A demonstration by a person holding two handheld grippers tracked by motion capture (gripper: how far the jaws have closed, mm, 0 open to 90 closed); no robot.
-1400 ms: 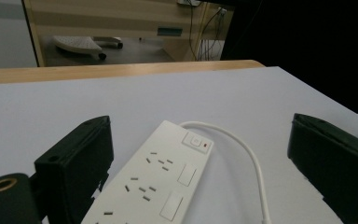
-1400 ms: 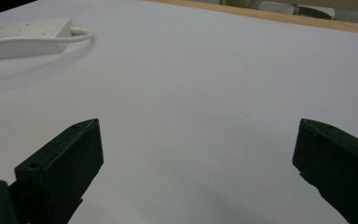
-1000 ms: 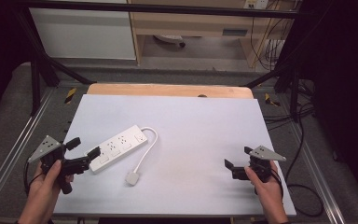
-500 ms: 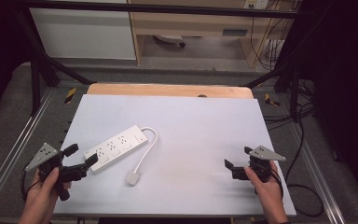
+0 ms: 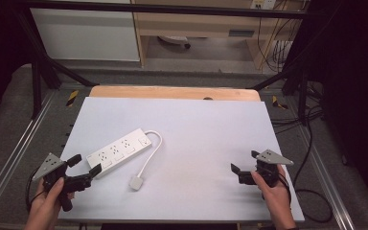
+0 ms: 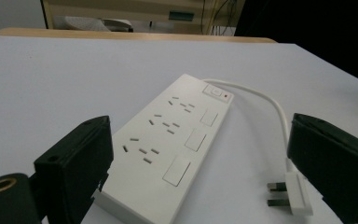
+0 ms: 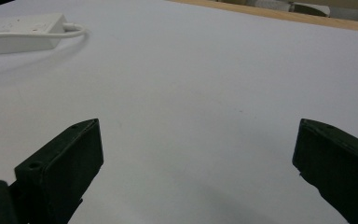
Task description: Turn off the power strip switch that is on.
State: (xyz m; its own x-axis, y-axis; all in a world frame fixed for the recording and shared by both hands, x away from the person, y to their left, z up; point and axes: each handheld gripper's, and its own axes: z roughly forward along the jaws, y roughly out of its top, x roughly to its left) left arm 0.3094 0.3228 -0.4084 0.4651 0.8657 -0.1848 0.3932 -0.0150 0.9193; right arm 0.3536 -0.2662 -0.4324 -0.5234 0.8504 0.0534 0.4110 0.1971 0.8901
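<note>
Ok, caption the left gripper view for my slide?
Open left gripper faces white plastic power strip and its white plug.

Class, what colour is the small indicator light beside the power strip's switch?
Red, on the white power strip; the left gripper view shows it best.

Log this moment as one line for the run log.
left gripper: open, near end of power strip, not touching | right gripper: open, holds nothing | plug: flat on table, unplugged
</note>
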